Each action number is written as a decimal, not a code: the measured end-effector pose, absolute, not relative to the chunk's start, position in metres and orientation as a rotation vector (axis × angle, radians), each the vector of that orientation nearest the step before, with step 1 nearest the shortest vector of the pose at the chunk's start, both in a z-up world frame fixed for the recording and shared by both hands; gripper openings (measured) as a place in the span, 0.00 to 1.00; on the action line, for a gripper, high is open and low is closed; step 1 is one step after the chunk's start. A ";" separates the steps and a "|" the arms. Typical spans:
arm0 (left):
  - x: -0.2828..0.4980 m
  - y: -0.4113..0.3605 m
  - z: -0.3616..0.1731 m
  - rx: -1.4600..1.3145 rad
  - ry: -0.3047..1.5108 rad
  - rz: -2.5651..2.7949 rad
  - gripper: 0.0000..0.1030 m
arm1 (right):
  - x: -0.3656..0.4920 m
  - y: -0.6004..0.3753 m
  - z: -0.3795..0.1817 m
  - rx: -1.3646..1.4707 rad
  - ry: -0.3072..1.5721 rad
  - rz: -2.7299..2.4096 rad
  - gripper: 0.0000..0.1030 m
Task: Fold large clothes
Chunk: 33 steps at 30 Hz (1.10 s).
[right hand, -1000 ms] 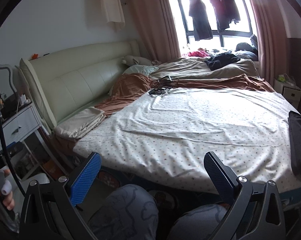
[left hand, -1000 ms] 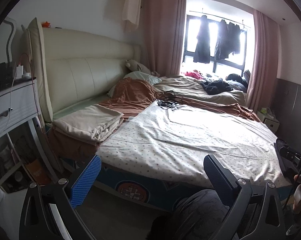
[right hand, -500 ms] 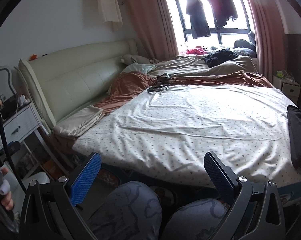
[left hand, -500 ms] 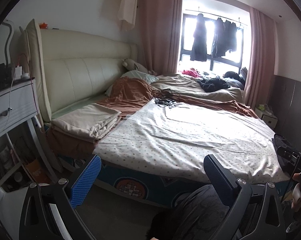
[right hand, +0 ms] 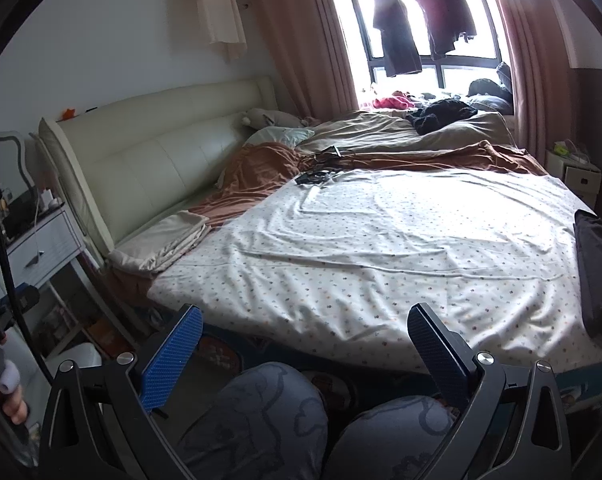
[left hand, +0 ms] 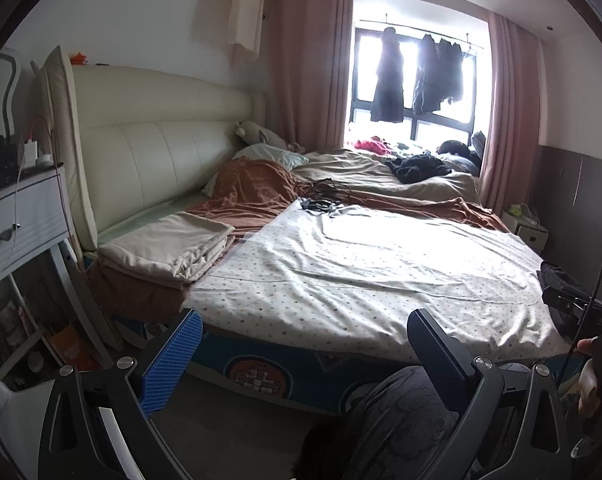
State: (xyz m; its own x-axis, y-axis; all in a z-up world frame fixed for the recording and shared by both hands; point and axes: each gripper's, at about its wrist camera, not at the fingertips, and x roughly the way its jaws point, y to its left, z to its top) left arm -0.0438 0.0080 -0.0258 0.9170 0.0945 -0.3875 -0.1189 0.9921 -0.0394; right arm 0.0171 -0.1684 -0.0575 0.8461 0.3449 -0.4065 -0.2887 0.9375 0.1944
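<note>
A large white spotted sheet (left hand: 365,272) lies spread flat over the bed; it also shows in the right wrist view (right hand: 389,248). A dark garment (right hand: 599,268) lies at the bed's right edge, also seen in the left wrist view (left hand: 557,276). A folded beige cloth (left hand: 169,248) rests at the bed's left, near the headboard. My left gripper (left hand: 305,354) is open and empty, held off the foot of the bed. My right gripper (right hand: 305,354) is open and empty, above my knees.
A white bedside drawer unit (left hand: 17,220) stands at the left. A brown blanket (left hand: 253,196) and cables (left hand: 321,200) lie beyond the sheet. A small nightstand (right hand: 577,172) stands at the far right. Dark clothes (right hand: 397,40) hang at the window.
Both grippers have drawn back a little from the bed and tilted slightly; the bed sits a bit farther off. Both stay open and empty.
</note>
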 end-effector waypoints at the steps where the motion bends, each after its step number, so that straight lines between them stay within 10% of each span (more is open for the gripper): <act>1: -0.044 0.008 -0.026 -0.064 0.397 0.109 1.00 | 0.016 -0.169 -0.057 0.129 0.450 0.333 1.00; 33: -0.040 0.012 -0.025 -0.090 0.390 0.101 1.00 | 0.013 -0.176 -0.052 0.151 0.437 0.298 1.00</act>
State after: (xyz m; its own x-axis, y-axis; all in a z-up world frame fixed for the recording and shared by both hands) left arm -0.0396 0.0123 -0.0253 0.9201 0.0804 -0.3833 -0.1151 0.9910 -0.0683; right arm 0.0132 -0.1762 -0.0523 0.8638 0.3152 -0.3931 -0.2511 0.9457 0.2065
